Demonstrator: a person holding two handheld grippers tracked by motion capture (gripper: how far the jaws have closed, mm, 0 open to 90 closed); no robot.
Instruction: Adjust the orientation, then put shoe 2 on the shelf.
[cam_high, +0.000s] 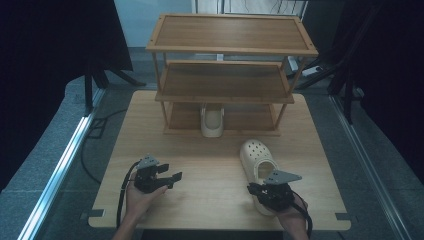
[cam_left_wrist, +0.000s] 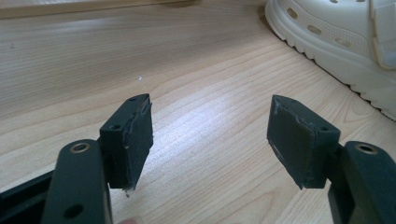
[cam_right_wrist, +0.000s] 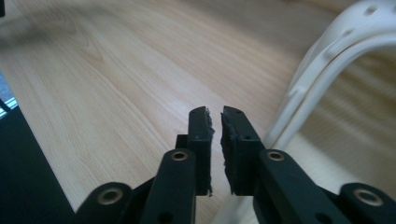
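Observation:
A cream clog (cam_high: 257, 160) lies on the wooden table (cam_high: 210, 200), toe towards the shelf rack. Its mate (cam_high: 212, 121) stands on the bottom shelf of the wooden rack (cam_high: 230, 32). My right gripper (cam_high: 254, 190) hovers over the near clog's heel end. In the right gripper view its jaws (cam_right_wrist: 217, 121) stand a narrow gap apart with nothing between them, and the clog's heel strap (cam_right_wrist: 322, 74) arches just to their right. My left gripper (cam_high: 171, 172) rests low at the front left, its jaws (cam_left_wrist: 210, 135) wide open over bare wood. The clog's side (cam_left_wrist: 345, 37) lies beyond it.
The rack has three shelves and takes up the table's far half. Dark curtains and stand legs flank the table. A metal rail (cam_high: 65, 160) runs along the floor at the left, and the table's front edge is close to both hands.

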